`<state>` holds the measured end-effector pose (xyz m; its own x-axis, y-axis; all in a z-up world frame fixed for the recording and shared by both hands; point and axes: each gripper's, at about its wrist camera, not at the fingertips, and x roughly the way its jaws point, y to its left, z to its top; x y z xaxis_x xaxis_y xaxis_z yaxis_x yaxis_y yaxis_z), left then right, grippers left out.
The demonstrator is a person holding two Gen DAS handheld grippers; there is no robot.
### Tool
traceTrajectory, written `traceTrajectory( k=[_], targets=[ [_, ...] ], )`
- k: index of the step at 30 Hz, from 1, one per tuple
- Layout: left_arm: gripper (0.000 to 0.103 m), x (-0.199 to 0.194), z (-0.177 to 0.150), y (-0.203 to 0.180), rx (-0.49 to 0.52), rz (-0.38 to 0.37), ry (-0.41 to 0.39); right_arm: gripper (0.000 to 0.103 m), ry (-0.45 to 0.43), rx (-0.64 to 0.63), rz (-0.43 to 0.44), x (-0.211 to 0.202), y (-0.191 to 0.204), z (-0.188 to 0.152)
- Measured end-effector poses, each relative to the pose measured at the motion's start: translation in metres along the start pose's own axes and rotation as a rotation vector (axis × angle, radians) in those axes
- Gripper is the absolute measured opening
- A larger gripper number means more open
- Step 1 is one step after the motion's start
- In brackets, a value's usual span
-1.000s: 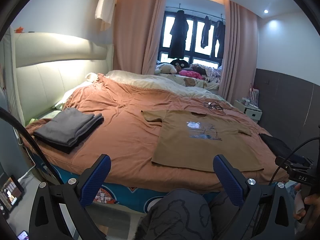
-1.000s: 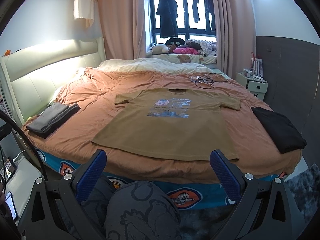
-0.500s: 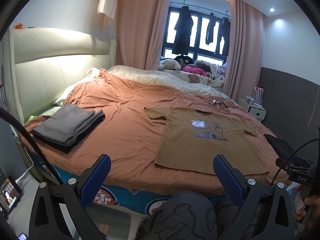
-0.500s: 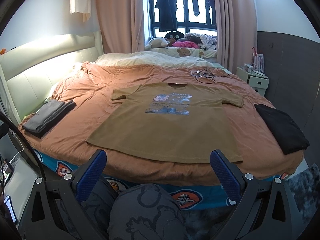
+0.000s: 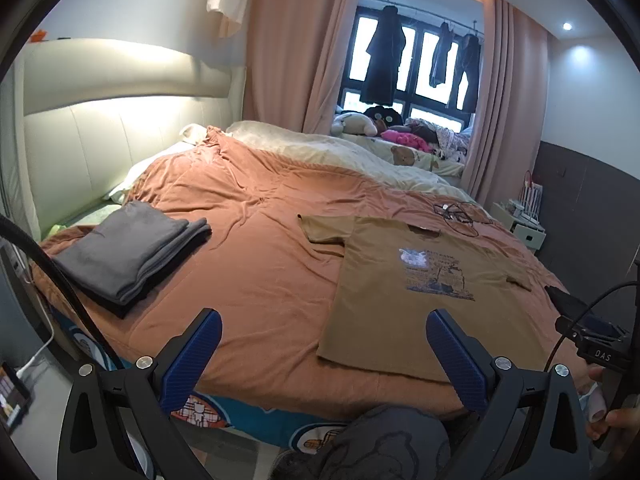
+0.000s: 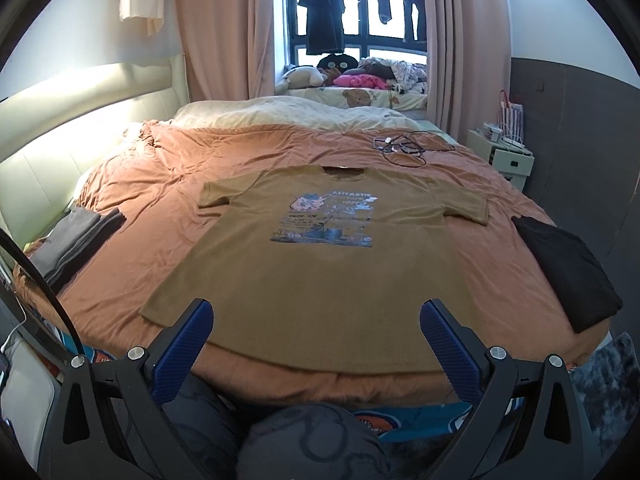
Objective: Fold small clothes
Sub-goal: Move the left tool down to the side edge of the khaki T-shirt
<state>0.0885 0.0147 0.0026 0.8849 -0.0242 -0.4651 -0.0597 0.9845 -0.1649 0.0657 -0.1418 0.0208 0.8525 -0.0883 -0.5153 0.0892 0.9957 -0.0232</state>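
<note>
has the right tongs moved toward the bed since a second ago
Yes. The right tongs have come forward toward the bed: the brown t-shirt fills more of the right wrist view, its hem now level with the fingertips, and the window sits higher.

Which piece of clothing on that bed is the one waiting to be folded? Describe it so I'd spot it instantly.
Start at the big bed with the orange cover. The brown T-shirt lies spread flat in its middle, front up, hem at the near edge. Unlike the folded grey stack and the folded black garment flanking it, it is unfolded and carries a blue print.
</note>
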Motion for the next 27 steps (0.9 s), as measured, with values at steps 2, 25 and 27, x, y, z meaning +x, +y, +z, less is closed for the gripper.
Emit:
traceTrajectory(
  k=[2,25,27],
  targets=[
    [0.103,0.011,0.006,-0.003,0.006,0.006,0.006,0.103,-0.007,0.001,0.022,0.007,-0.002,0.004],
    [0.103,0.132,0.067,-0.026,0.052,-0.056,0.068,0.103,0.040,-0.029,0.110,0.111,-0.018,0.068],
    [0.103,0.142,0.074,-0.026,0.054,-0.065,0.068,0.103,0.039,-0.032,0.122,0.121,-0.013,0.073]
  ],
)
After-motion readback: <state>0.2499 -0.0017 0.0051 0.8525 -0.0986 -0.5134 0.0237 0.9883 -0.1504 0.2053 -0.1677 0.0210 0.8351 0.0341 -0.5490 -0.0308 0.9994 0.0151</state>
